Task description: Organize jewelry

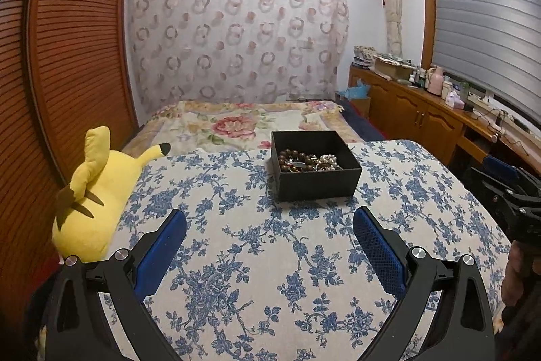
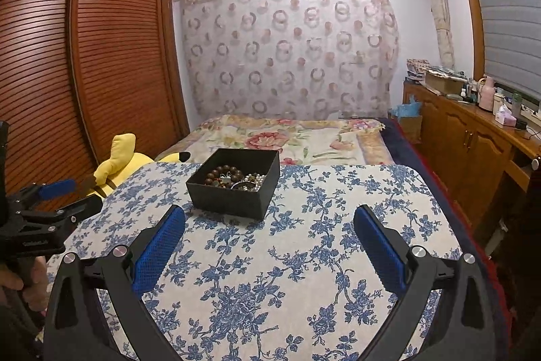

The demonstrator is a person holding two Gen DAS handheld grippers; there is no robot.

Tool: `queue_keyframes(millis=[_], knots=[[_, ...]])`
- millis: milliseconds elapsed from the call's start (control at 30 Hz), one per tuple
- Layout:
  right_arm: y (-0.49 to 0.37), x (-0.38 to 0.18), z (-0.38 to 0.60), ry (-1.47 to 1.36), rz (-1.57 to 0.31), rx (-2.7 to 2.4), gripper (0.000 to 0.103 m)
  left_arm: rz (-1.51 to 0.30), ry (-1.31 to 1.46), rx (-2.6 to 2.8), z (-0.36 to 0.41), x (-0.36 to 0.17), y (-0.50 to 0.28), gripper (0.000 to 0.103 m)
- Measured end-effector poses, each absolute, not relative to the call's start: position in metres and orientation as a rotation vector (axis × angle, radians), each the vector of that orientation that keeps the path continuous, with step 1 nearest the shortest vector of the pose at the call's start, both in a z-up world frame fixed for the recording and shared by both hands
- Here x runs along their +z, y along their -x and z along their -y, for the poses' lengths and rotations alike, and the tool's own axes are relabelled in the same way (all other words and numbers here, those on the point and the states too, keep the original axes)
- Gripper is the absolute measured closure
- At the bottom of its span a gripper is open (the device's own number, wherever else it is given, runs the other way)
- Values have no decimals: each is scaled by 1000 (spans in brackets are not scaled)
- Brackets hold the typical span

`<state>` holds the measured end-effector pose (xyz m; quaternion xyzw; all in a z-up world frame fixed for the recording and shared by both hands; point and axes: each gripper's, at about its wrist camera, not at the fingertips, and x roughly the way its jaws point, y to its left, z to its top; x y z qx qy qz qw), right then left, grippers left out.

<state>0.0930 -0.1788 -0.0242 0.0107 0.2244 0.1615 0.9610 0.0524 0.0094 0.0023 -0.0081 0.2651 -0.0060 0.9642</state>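
A black open box (image 1: 319, 181) stands at the far side of a table covered with a blue floral cloth (image 1: 257, 259). In it lie a brown wooden bead bracelet (image 1: 291, 156) and a pearl strand (image 1: 329, 160). The box also shows in the right wrist view (image 2: 233, 202), with the brown beads (image 2: 221, 175) and pearls (image 2: 257, 180). My left gripper (image 1: 269, 219) is open and empty, short of the box. My right gripper (image 2: 269, 217) is open and empty, to the right of the box's near corner. Each gripper shows at the other view's edge.
A yellow plush toy (image 1: 91, 192) lies at the table's left edge. A bed with a floral blanket (image 1: 243, 120) lies beyond the table. A wooden louvred wardrobe (image 1: 67, 56) stands at the left. A wooden sideboard (image 1: 422, 110) with bottles stands at the right.
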Motion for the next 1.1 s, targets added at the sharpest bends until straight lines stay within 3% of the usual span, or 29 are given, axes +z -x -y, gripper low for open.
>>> queue_keyframes(millis=[1100], knots=[[-93,-30,181,-28,-460,312,3,-505,12,-16,1,9,-42,8]])
